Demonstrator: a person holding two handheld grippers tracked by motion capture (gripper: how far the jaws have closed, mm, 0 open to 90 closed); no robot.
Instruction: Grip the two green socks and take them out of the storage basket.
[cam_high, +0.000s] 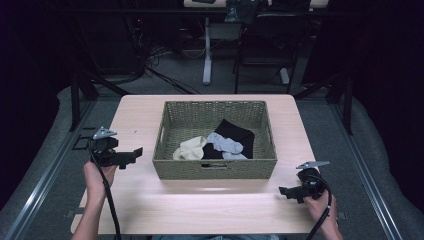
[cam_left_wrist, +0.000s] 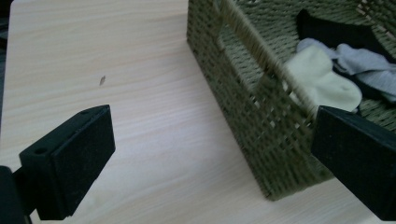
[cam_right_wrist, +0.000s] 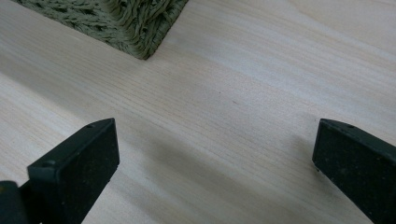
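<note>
Left tongs (cam_high: 131, 156) hover at about nine o'clock on the table (cam_high: 210, 205), held in the person's left hand (cam_high: 96, 176), jaws spread wide with nothing between them. They point toward the left wall of a woven green basket (cam_high: 215, 169), near it but not touching. Right tongs (cam_high: 286, 192) sit low at about four o'clock, held in the right hand (cam_high: 320, 204), jaws likewise wide apart and empty above bare wood, pointing toward the basket's near right corner, which lies apart from them. At the table's centre stands the basket, holding a loose heap of socks: a cream sock (cam_high: 190, 149) toward seven o'clock inside it, a grey sock (cam_high: 226, 144) just beside it at the middle, and a black sock (cam_high: 235, 131) behind them toward one o'clock. From the left gripper view, the cream sock (cam_left_wrist: 322, 81) lies just past the basket's rim (cam_left_wrist: 261, 46).
</note>
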